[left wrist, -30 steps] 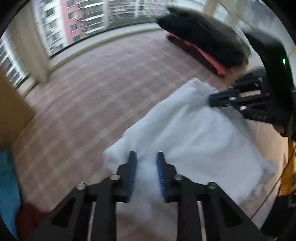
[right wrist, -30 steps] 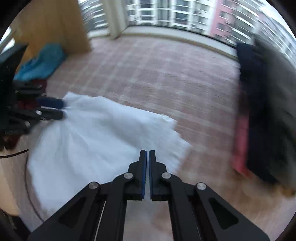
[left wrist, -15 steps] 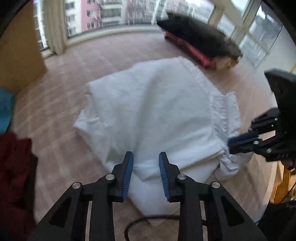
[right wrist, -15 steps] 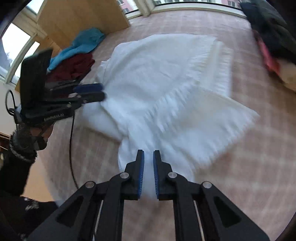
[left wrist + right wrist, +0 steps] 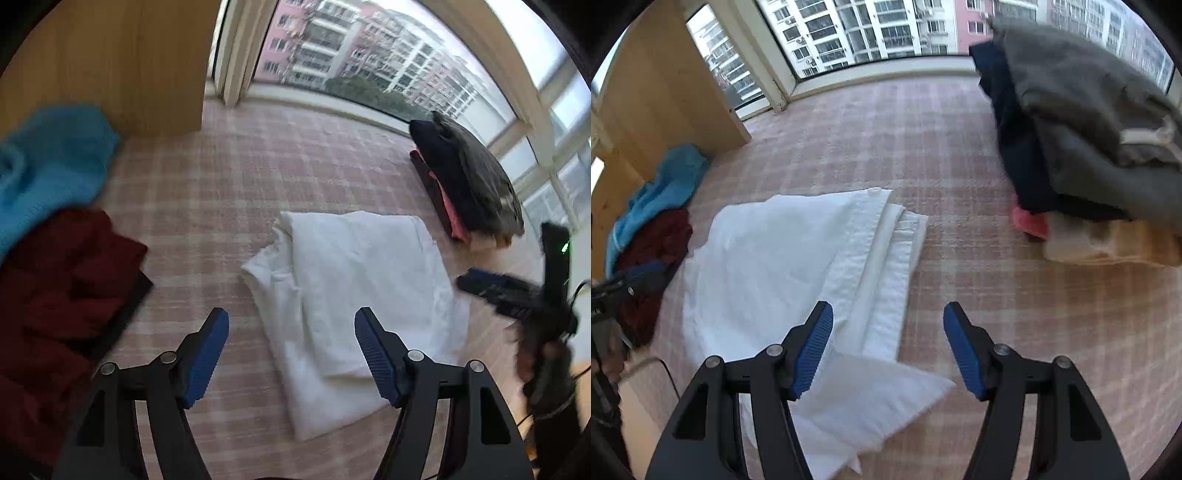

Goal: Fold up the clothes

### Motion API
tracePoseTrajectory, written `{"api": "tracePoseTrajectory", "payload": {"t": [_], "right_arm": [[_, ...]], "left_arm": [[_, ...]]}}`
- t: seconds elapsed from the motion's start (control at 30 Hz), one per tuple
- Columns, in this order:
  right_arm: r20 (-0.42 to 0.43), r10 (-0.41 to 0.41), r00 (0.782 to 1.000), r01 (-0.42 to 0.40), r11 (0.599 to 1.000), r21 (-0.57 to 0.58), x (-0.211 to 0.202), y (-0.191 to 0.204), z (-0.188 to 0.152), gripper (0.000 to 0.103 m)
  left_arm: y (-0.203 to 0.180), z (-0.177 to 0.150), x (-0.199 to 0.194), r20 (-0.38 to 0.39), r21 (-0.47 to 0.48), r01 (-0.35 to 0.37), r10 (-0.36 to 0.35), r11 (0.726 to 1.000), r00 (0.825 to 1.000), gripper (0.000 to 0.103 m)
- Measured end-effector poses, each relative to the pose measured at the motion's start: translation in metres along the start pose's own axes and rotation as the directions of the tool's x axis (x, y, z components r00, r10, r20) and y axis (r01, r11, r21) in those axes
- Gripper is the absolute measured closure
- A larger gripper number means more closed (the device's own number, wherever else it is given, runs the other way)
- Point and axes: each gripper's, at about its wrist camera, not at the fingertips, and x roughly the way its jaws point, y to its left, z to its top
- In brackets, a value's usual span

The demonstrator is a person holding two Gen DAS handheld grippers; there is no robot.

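Observation:
A white garment [image 5: 354, 295] lies folded over on the pink checked cover [image 5: 229, 192]. In the right wrist view the same white garment [image 5: 783, 258] shows a doubled hem edge and a loose corner near the camera. My left gripper [image 5: 291, 332] hovers above the garment's near edge, its jaws opening wide with nothing pressed between the pads. My right gripper [image 5: 888, 328] hangs over the garment's right edge, jaws also opening, pads off the cloth. The right gripper [image 5: 491, 284] appears blurred at the right of the left wrist view.
A dark red garment [image 5: 55, 295] and a blue one [image 5: 48, 170] lie heaped at the left by a wooden panel [image 5: 110, 62]. A stack of folded dark, grey, pink and beige clothes [image 5: 1082, 147] sits at the right. Windows run along the back.
Both grippers have let go of the white garment and spread their jaws. The garment now lies folded narrower on the cover. Both views have swung and pulled back from it.

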Motion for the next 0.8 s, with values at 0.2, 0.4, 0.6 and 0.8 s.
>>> {"api": "tracePoseTrajectory", "payload": {"t": [0.2, 0.4, 0.6, 0.8], "right_arm": [[-0.037, 0.036, 0.999, -0.036, 0.999, 0.018, 0.011, -0.004, 0.008, 0.041], [-0.081, 0.02, 0.997, -0.023, 0.999, -0.032, 0.027, 0.007, 0.008, 0.041], [-0.073, 0.037, 0.997, -0.043, 0.997, -0.069, 0.038, 0.017, 0.004, 0.03], [-0.072, 0.01, 0.997, -0.021, 0.989, -0.147, 0.041, 0.032, 0.002, 0.043]], "left_arm": [[-0.009, 0.0, 0.03, -0.047, -0.039, -0.006, 0.004, 0.999, 0.999, 0.033], [-0.011, -0.003, 0.051, -0.068, -0.056, -0.038, 0.034, 0.998, 0.997, 0.033], [-0.011, -0.011, 0.058, -0.063, -0.057, -0.022, 0.019, 0.998, 0.998, 0.032], [-0.022, -0.016, 0.061, -0.044, 0.016, -0.063, 0.064, 0.998, 0.997, 0.03]]}}
